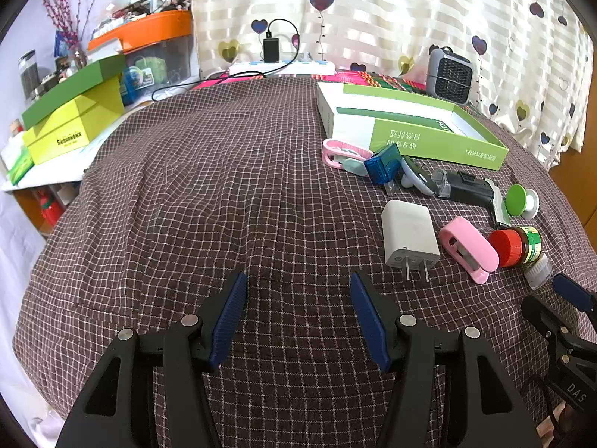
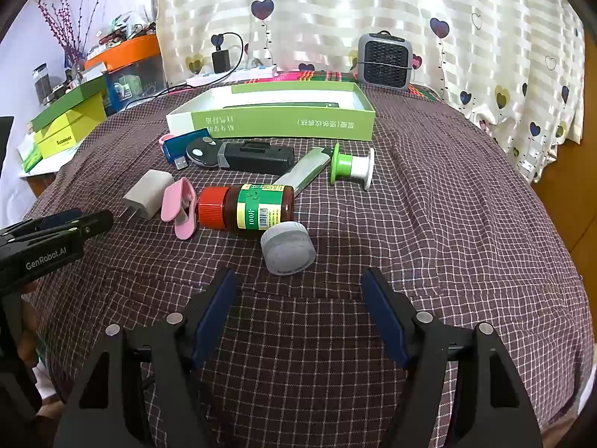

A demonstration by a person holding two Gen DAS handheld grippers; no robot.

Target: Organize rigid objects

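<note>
- Left wrist view: the left gripper is hovering over the checked cloth, its jaws standing wide apart and holding nothing.
- Right wrist view: the right gripper is also hanging wide and empty over the cloth, just short of a grey cap.
- The cap is lying on its side, touching a brown bottle with a red lid, which is lying flat too.
- A pink clip is sitting just left of the bottle's lid, with a white charger beside it.
- Behind these, a blue USB stick, a black device and a green-and-white spool are resting near the green tray.
- The tray is sitting open at the far side of the cluster, with a small grey heater behind it.
- In the left view the same cluster is lying to the right of the left gripper, well apart from its fingers, and the right gripper is showing at the right edge.
- Green boxes are stacking up on a side table at far left.
</note>
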